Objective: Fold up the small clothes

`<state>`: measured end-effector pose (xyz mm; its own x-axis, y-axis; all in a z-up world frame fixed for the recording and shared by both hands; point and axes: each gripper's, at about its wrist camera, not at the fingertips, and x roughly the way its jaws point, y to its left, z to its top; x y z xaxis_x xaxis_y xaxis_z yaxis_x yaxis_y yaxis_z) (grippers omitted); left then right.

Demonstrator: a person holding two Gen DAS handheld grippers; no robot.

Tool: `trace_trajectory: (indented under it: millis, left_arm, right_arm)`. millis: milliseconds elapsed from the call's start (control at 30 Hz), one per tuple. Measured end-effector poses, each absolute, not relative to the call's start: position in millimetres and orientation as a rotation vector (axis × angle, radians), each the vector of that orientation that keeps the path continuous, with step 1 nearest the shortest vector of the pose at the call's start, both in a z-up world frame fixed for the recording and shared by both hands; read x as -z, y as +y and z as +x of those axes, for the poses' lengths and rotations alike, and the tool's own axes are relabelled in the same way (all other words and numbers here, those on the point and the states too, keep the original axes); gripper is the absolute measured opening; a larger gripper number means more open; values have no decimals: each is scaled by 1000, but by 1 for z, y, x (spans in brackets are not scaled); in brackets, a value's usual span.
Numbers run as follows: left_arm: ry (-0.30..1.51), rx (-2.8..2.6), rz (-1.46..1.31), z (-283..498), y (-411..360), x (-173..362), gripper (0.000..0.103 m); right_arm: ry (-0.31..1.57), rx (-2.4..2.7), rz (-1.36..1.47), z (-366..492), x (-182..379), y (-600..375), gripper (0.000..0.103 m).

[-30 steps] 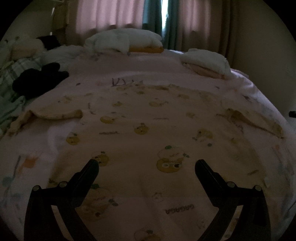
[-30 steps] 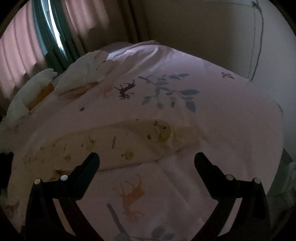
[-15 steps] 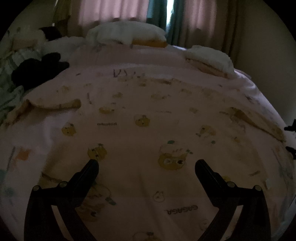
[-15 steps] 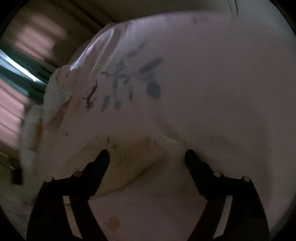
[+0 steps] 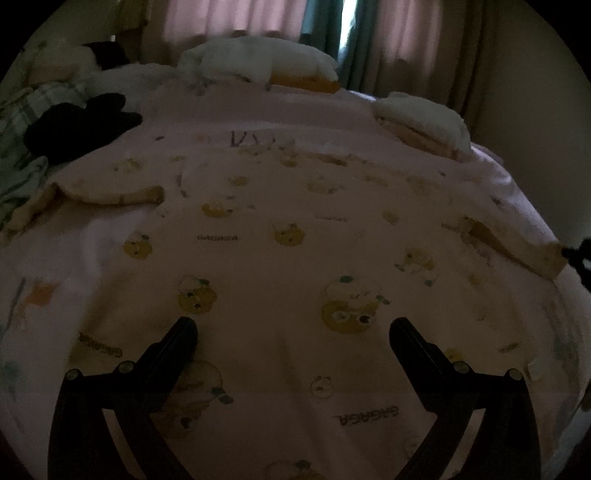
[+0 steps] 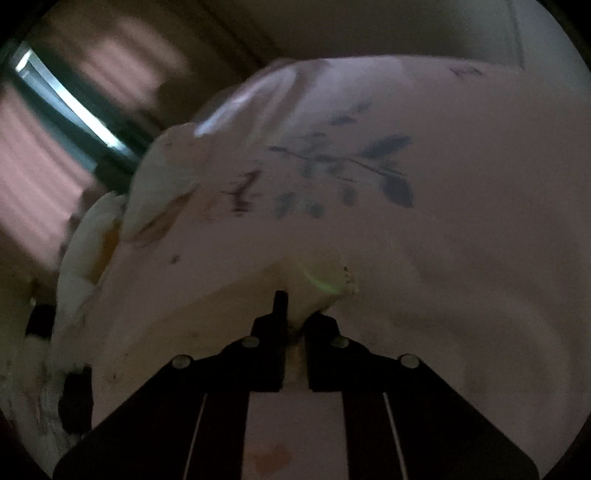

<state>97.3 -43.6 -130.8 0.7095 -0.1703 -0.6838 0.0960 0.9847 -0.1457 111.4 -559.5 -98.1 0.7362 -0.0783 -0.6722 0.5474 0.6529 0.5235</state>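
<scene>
A small cream garment (image 5: 295, 258), soft knit printed with yellow bear faces, lies spread flat across the pink bedsheet (image 5: 85, 258), its two sleeves reaching out to either side. Grey lettering repeats over the fabric; seen upside down near the bottom of the left wrist view it appears to read "GAGAGA", while the other copies are too blurred to make out. The left tongs (image 5: 293, 328) hang wide apart over the lower part of the garment, gripping nothing. In the right wrist view the right tongs (image 6: 293, 317) are pinched nearly closed on the sleeve cuff (image 6: 325, 280), a pale folded edge bunched just ahead of the fingers; the fabric between the jaws is partly hidden by them. In the left view the same tongs show only as a dark sliver at the far right edge, cut off by the frame. The bedsheet carries a blue leafy branch print (image 6: 354, 173), smeared by motion blur. At the far end of the bed sit a rumpled white pile over something orange (image 5: 258, 62), a folded white stack (image 5: 421, 118), and a lumpy black item (image 5: 81, 122) whose nature is unclear in the dim light. Pink curtains (image 5: 229, 18) hang behind.
</scene>
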Motion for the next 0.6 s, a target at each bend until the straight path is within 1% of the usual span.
trace_trajectory:
  millis: [233, 433, 600]
  left_arm:
    - [755, 163, -132, 95, -33, 125, 103]
    - [723, 140, -155, 92, -19, 117, 103]
    - [733, 117, -180, 93, -9, 120, 103]
  right_arm:
    - [629, 189, 690, 154, 45, -487, 8]
    - [669, 28, 608, 206, 31, -409, 8]
    - [722, -94, 526, 245, 28, -336, 8]
